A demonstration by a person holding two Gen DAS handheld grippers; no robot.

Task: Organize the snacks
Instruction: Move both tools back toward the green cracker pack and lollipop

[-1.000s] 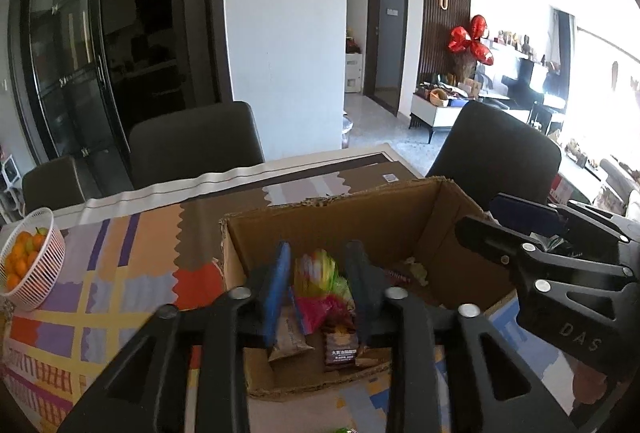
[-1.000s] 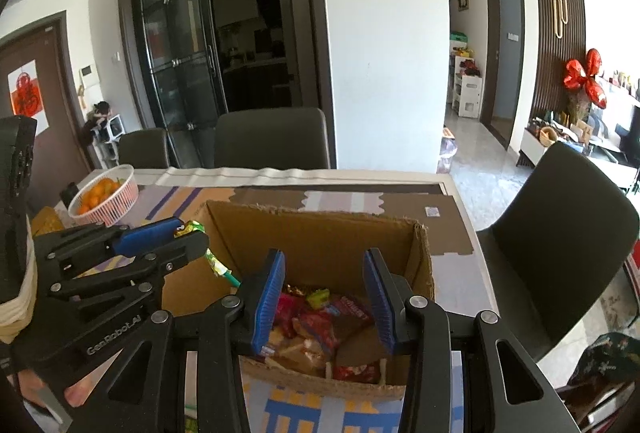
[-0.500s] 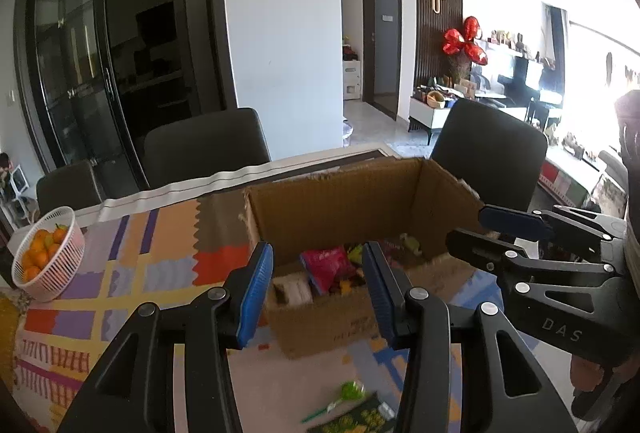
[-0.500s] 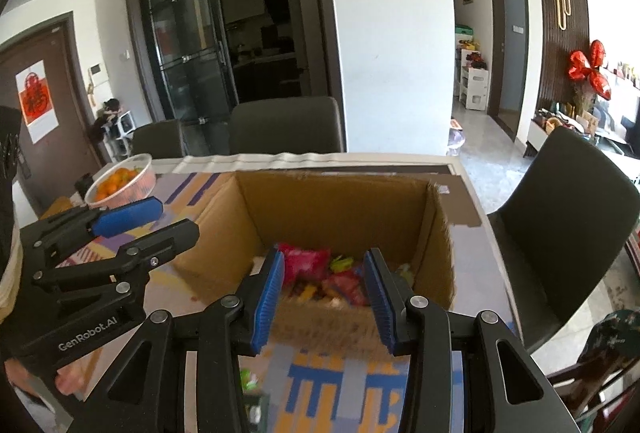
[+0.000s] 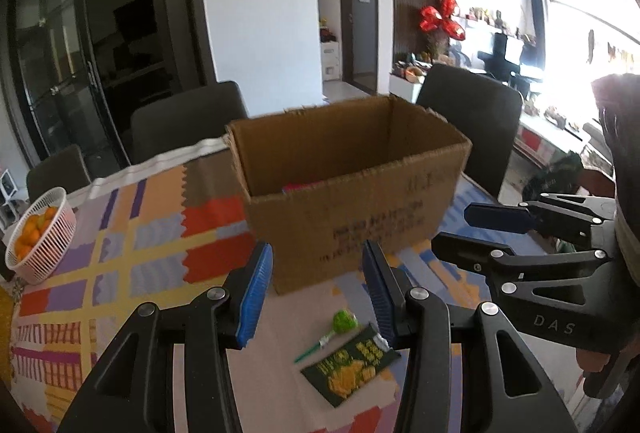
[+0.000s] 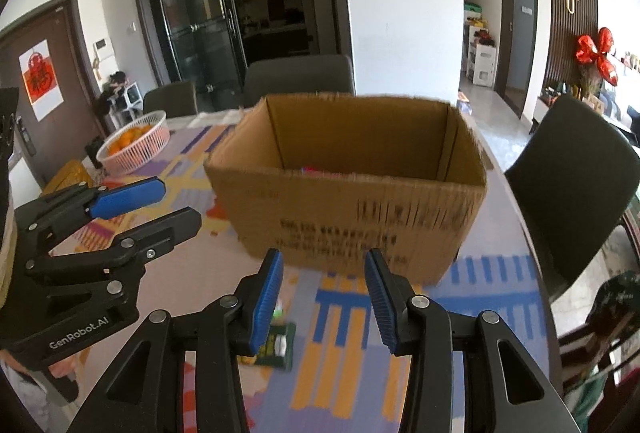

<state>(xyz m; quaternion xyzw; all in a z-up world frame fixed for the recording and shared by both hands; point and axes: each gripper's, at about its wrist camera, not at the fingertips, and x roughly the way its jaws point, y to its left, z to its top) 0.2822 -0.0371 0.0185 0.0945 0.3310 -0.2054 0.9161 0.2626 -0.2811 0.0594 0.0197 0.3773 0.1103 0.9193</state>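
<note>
Now left gripper fingers parted, empty, right gripper likewise.

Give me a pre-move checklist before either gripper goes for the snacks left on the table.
1. Left gripper empty, jaws apart after just opening: ok.
2. Right gripper empty, jaws apart: ok.
3. Lollipop and green packet in plain view in front of the box: ok.
4. Box upright, top open: ok.
5. Room left inside the box: cannot tell.
6. Orange basket away from the snacks: ok.

Daylit, window glare, motion blur, fisheye
</note>
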